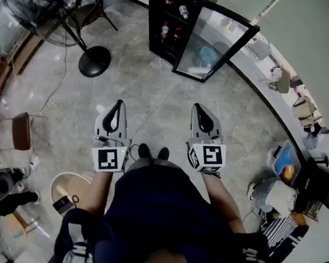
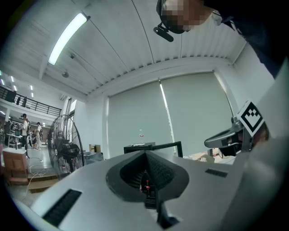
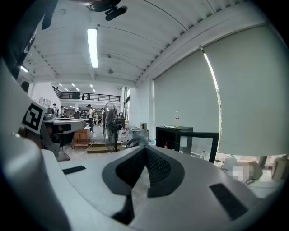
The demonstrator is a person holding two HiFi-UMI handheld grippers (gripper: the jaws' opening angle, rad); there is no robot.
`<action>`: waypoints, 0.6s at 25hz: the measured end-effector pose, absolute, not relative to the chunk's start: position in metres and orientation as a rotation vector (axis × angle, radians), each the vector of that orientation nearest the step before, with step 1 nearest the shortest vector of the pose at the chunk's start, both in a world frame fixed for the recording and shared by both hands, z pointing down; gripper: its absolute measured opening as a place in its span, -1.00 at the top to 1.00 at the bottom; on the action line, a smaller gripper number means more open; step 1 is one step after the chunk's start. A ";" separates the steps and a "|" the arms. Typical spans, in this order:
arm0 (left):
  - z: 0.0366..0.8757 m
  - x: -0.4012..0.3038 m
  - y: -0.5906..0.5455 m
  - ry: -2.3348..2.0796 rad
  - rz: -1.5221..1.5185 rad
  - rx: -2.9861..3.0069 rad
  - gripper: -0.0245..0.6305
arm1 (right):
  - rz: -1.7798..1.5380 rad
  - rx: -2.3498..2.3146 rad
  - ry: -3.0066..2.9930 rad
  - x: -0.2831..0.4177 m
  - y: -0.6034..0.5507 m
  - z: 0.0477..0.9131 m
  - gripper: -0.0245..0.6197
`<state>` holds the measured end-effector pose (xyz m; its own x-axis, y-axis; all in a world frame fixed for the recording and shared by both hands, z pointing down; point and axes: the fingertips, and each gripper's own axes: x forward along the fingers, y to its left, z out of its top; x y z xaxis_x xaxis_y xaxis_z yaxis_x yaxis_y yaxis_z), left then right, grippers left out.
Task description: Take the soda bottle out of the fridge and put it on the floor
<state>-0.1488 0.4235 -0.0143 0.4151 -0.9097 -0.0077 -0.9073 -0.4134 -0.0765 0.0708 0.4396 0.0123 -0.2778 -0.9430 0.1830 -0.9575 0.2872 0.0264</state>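
A black fridge [image 1: 165,22] stands at the far end of the grey floor, its glass door [image 1: 217,40] swung open to the right. Small bottles [image 1: 165,30] with red labels sit on its shelves; I cannot tell which is the soda bottle. My left gripper [image 1: 119,105] and right gripper [image 1: 197,107] are held side by side over the floor, well short of the fridge and pointing at it. Both have their jaws together with nothing between them. The left gripper [image 2: 145,153] view shows the fridge [image 2: 141,147] far ahead. So does the right gripper [image 3: 145,149] view, with the fridge [image 3: 173,137] to its right.
A standing fan [image 1: 94,61] is at the far left with a cable trailing over the floor. A brown chair [image 1: 19,131] and a round white tub [image 1: 67,184] are on the left. A curved white ledge [image 1: 261,87] and piled clutter [image 1: 284,170] line the right side.
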 end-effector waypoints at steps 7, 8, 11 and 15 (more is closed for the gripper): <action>-0.015 -0.144 0.415 1.659 -0.050 -2.596 0.85 | 0.130 1.760 -2.383 0.072 0.432 0.013 0.87; -0.015 -0.143 0.414 1.658 -0.051 -2.597 0.85 | 0.131 1.757 -2.385 0.072 0.432 0.014 0.87; -0.015 -0.142 0.413 1.660 -0.058 -2.603 0.85 | 0.143 1.782 -2.398 0.074 0.430 0.010 0.87; -0.016 -0.138 0.413 1.652 -0.046 -2.604 0.85 | 0.121 1.814 -2.402 0.078 0.431 0.007 0.87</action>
